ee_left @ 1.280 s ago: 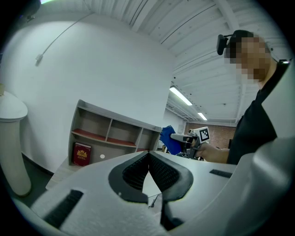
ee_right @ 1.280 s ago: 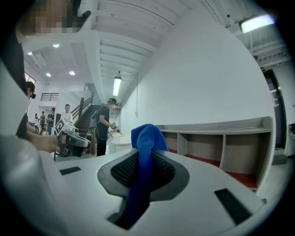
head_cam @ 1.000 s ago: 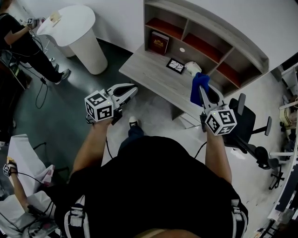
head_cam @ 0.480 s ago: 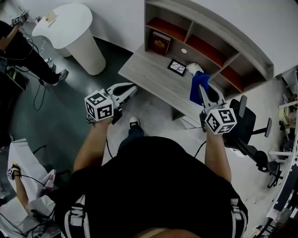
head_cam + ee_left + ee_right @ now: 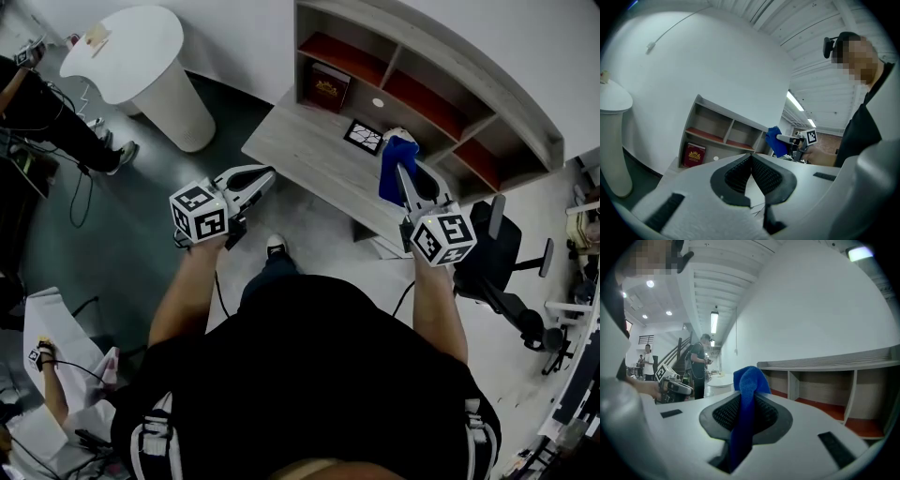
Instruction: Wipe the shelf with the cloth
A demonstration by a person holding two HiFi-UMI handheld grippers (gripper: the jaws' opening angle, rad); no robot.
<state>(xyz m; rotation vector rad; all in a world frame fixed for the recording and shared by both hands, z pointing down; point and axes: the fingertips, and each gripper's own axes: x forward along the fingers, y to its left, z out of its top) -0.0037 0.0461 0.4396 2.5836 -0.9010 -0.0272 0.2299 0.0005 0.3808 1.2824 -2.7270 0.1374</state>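
The grey wooden shelf unit [image 5: 441,70] with red-floored compartments stands on a grey desk [image 5: 300,150]. My right gripper [image 5: 403,178] is shut on a blue cloth [image 5: 392,161], held in the air above the desk's near edge, in front of the shelf. In the right gripper view the blue cloth [image 5: 746,390] runs up between the jaws, with the shelf [image 5: 825,380] beyond. My left gripper [image 5: 265,178] hangs left of the desk, shut and empty. In the left gripper view its jaws meet at the left gripper [image 5: 751,158] tip, and the cloth [image 5: 775,140] shows to the right.
A red book [image 5: 328,89] stands in the left compartment. A dark picture frame [image 5: 364,137] and a white object [image 5: 400,133] lie on the desk. A white round table [image 5: 141,56] stands far left. A black office chair [image 5: 497,262] is at the right. People stand at the left edge.
My right gripper with the cloth has edged forward and left, closer to the picture frame. The left gripper has stayed where it was.
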